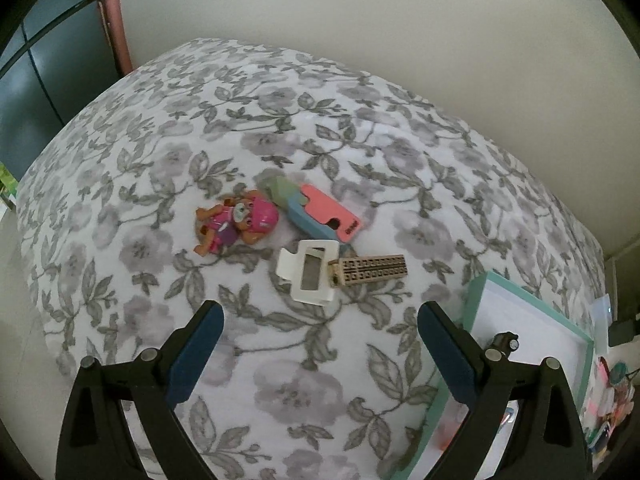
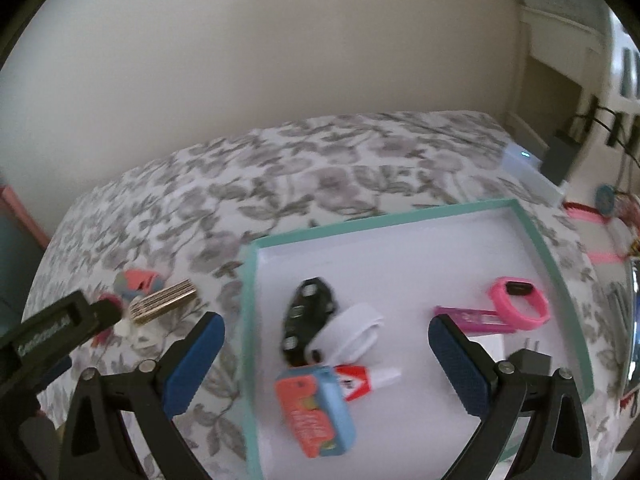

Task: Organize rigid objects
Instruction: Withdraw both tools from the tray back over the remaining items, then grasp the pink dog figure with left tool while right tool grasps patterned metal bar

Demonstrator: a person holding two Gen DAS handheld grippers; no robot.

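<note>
Teal tray (image 2: 536,236), perhaps seven items inside.

Toy figure (image 1: 236,222) left of hair clip (image 1: 308,276); wooden piece (image 1: 372,271) right; tray (image 2: 552,256) further right.

soft, dim indoor light, no hard shadows. my fisheye lenses bend the floral grey-and-white bedspread (image 1: 280,360) and blacken corners. right view smears the black oval remote (image 2: 308,316) with motion blur.
</note>
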